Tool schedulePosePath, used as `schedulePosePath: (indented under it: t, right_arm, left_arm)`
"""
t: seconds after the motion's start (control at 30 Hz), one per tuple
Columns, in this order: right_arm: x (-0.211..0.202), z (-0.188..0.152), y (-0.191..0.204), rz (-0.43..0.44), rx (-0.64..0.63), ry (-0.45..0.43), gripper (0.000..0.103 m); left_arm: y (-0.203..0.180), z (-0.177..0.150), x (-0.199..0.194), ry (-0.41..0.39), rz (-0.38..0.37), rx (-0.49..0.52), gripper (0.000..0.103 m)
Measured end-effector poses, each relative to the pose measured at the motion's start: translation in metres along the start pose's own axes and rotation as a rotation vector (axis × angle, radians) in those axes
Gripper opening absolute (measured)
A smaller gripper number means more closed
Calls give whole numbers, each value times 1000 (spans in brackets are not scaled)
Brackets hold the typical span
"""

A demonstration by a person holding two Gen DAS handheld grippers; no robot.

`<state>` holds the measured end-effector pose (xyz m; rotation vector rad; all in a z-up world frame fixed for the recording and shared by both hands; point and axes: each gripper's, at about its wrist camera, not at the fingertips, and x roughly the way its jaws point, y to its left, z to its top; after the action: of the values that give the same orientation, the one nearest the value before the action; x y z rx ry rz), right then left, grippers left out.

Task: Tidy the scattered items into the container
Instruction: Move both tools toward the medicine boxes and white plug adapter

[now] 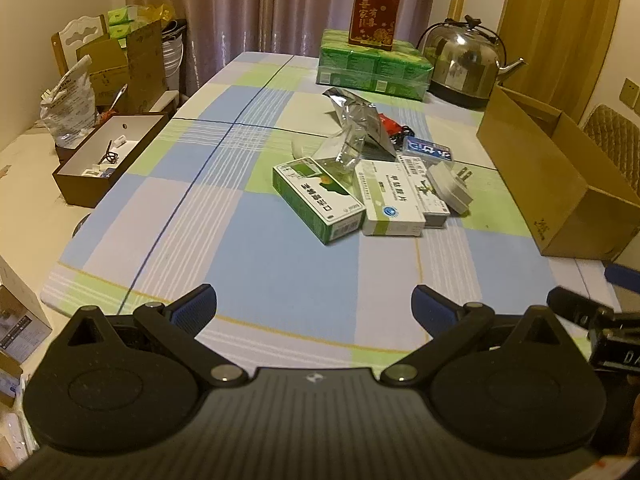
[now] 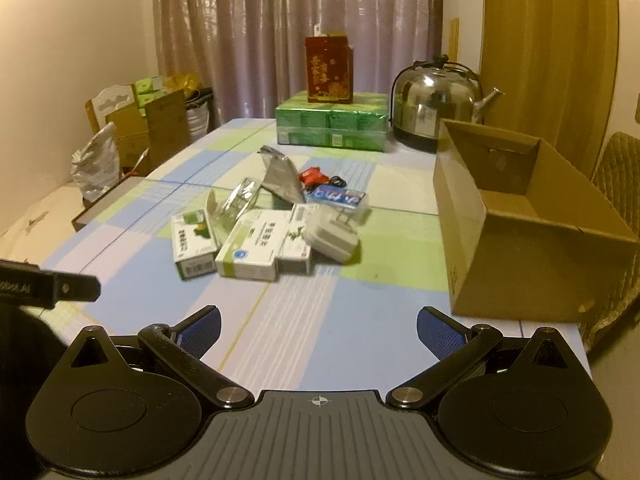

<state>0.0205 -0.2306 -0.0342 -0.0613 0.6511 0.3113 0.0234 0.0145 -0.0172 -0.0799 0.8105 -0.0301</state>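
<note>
Left wrist view: the left gripper (image 1: 314,306) hovers low over the checked blue, green and white tablecloth (image 1: 248,248) with its blue-padded fingers (image 1: 196,308) spread wide and nothing between them. Ahead and slightly right of it lies the clutter: a green-and-white medicine carton (image 1: 318,200) nearest, a white carton with a green stripe (image 1: 392,200) touching its right side, a white plug adapter (image 1: 450,186) beyond that, and a crumpled silver foil pouch (image 1: 362,120) rising behind them. The open brown cardboard box (image 1: 560,196) stands far right of the fingers, apart from the pile. Right wrist view: the right gripper (image 2: 318,330) is likewise released, empty, above the cloth. The same pile lies ahead and left of centre, the striped carton (image 2: 250,254) closest, with a blue-and-white blister pack (image 2: 340,198) behind. The cardboard box (image 2: 516,260) sits just ahead on the right, near the right finger.
</note>
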Motion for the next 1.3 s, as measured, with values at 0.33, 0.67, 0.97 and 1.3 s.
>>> schedulePosePath:
  t: [0.33,0.67,0.97,1.3]
  right_arm:
    - [42,26,-19,52,91,43,101]
    - [98,32,-28,60,84,92,101]
    - [136,31,-32,66,89,105,101]
    - [151,27,-38,69,93,109,101]
  left_arm:
    - [8,37,28,-23,16,10,102]
    - [5,70,91,28,10,5,98]
    - [-4,81,150,79,4,4,98]
    - [-5,79,185,118,23,13,99]
